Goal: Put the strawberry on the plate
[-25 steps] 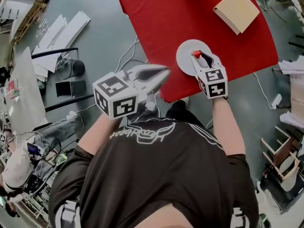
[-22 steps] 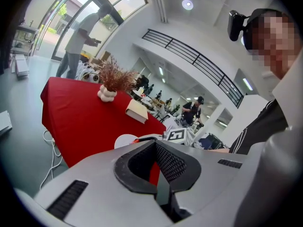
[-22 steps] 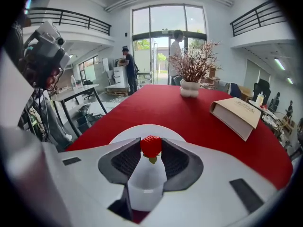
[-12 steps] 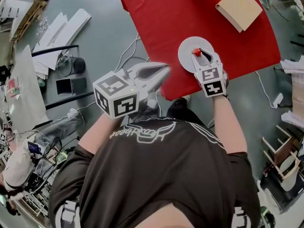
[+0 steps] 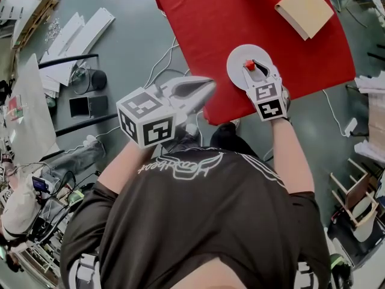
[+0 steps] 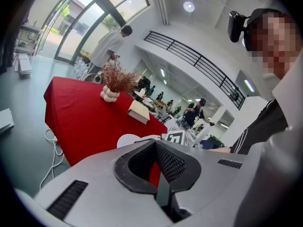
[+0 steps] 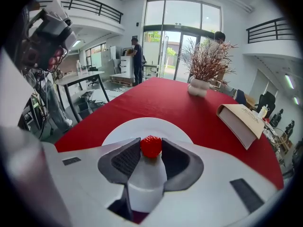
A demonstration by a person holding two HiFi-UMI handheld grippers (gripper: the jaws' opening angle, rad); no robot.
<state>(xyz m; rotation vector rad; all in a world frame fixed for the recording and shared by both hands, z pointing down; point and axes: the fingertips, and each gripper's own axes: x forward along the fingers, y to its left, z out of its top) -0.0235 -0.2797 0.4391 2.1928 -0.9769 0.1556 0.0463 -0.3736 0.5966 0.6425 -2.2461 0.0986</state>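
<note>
A small red strawberry (image 5: 248, 64) is pinched between the tips of my right gripper (image 5: 252, 68), which is shut on it. It hangs just over the white plate (image 5: 239, 55) near the front edge of the red tablecloth (image 5: 204, 23). In the right gripper view the strawberry (image 7: 151, 146) sits between the dark pads, with the plate (image 7: 142, 126) right behind it. My left gripper (image 5: 207, 88) is shut with nothing in it, held off the table's front left corner. Its own view shows the jaw tips (image 6: 155, 144) together and the plate (image 6: 125, 140) beyond.
A tan book (image 5: 304, 2) lies at the back right of the table, and a white vase of dried twigs (image 7: 199, 86) stands at the far end. White boards (image 5: 75, 41), cables (image 5: 165, 71) and a black pot (image 5: 96, 80) litter the floor to the left. People stand in the background.
My right gripper with the strawberry has edged slightly forward over the plate. The left gripper has barely moved.
</note>
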